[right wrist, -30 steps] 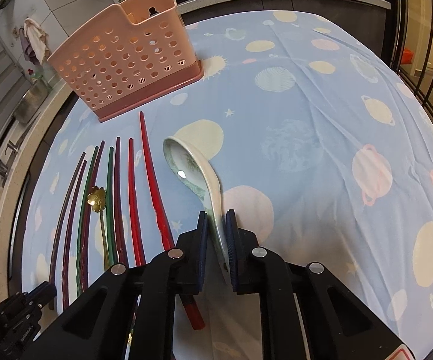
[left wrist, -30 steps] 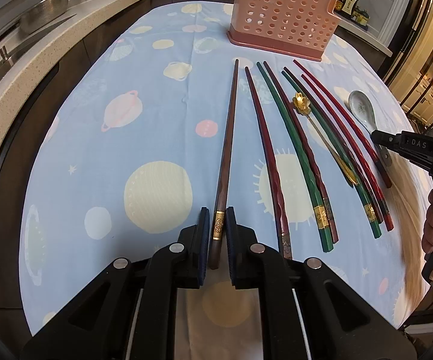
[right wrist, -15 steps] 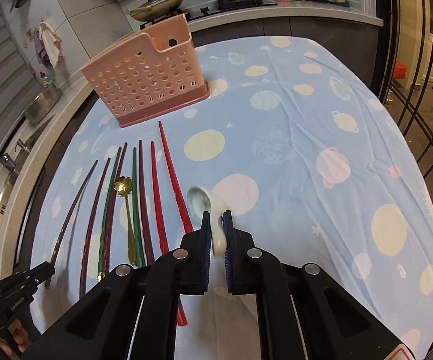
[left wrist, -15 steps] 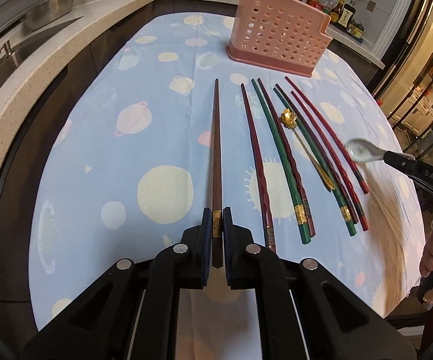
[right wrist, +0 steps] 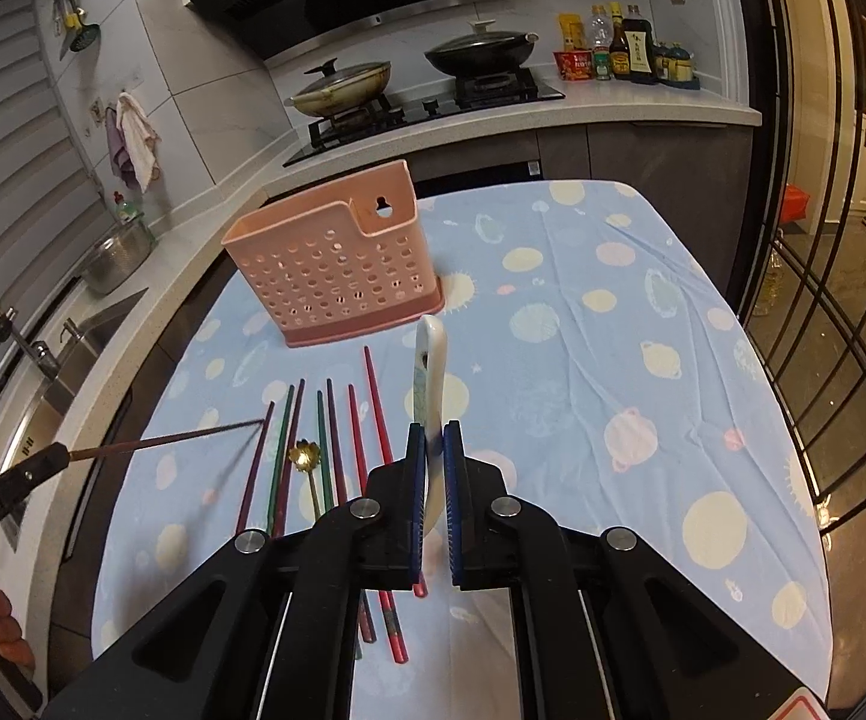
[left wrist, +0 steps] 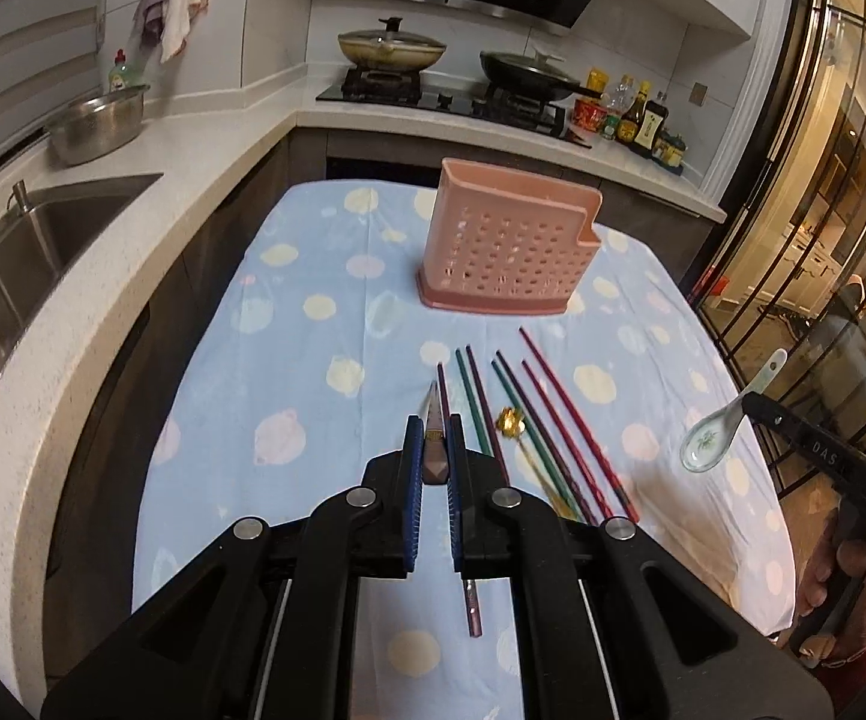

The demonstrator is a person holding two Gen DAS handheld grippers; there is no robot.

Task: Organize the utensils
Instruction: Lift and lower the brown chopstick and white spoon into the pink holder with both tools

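Gripping a dark brown wooden chopstick (left wrist: 433,450) near its thick end, the left hand-held gripper (left wrist: 431,468) holds it above the blue planet-print tablecloth (left wrist: 312,360); its blue-padded jaws are pressed against the stick's sides. A gold band wraps the stick close to its faceted butt. From the right wrist view the same chopstick (right wrist: 174,438) shows as a long thin rod reaching toward the row of utensils, its tip over them and a blurred shadow under it on the cloth.

On the surface to the right lie the remaining lacquered chopsticks (left wrist: 529,420) in dark red, green and bright red, roughly parallel and close together, their tips pointing at the pink perforated plastic utensil holder (left wrist: 508,246). A small gold spoon with a flower-shaped bowl (left wrist: 511,423) rests among them. The holder stands upright on the cloth beyond the tips, with a stepped top edge and a matching drip base.

Farther right, the right hand-held gripper (right wrist: 433,468) pinches a white ceramic soup spoon (right wrist: 429,384) between its jaws, lifted off the surface. In the left wrist view the spoon (left wrist: 727,420) hangs with its bowl low and its handle up, a faint green painted motif inside the bowl.
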